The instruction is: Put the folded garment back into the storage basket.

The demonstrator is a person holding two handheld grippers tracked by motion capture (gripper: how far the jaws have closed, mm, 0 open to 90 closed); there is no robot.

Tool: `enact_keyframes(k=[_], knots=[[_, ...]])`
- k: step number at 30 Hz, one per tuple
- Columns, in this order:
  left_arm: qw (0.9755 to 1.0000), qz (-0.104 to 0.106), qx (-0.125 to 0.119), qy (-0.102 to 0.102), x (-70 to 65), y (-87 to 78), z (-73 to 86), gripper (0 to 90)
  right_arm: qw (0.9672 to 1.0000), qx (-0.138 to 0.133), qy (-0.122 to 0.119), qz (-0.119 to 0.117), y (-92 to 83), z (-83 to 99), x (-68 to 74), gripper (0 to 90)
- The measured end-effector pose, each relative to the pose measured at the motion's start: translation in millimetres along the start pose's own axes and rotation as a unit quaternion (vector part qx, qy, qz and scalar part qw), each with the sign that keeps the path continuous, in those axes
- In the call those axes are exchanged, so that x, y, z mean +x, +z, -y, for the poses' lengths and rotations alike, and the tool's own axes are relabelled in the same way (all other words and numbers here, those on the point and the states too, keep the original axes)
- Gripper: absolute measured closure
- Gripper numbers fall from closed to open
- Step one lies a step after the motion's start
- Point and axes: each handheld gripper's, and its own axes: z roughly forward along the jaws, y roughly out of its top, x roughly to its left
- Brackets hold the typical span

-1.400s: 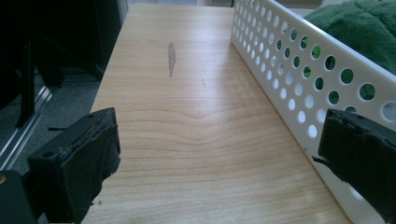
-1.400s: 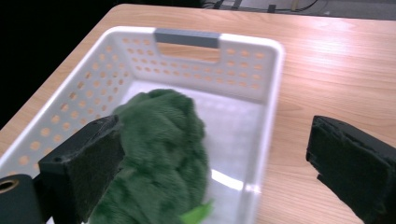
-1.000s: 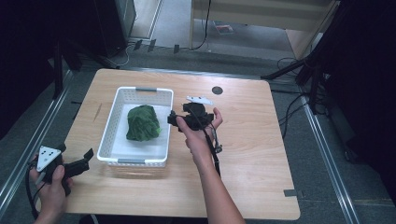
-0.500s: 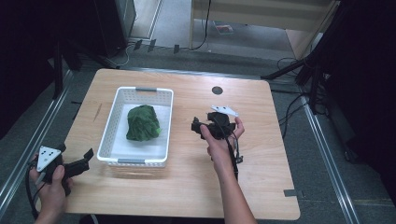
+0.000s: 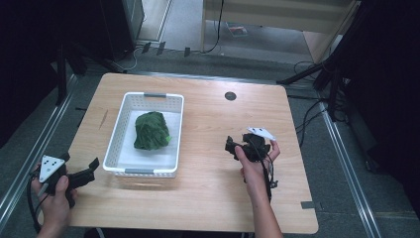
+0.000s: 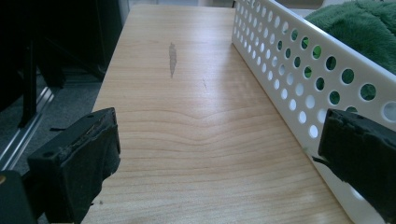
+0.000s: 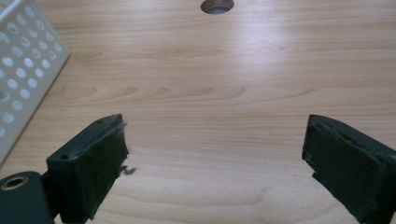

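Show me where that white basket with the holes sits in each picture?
High view: white basket left of centre on the table, green cloth inside.
Left claw view: its holed wall along the right.
Right claw view: one corner at the left edge.
Shared landmark: the holed wall.

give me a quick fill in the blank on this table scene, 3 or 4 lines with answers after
1. The green cloth lies inside the white ____.
2. The basket stands on a ____ table.
3. The right tool has its jaws ____, with nothing between them.
4. The left tool sits at the basket's near ____ corner in the high view.

Missing words: basket; wooden; open; left
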Motion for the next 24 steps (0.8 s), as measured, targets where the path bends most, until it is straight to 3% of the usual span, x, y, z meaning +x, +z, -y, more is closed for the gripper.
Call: enact_keyframes(k=[24], knots=[[1.0, -0.001, 0.0, 0.005, -0.7, -0.6, 0.2, 0.0, 0.9985, -0.012, 0.033, 0.042, -25.3, 51.5, -82.9, 7.2]])
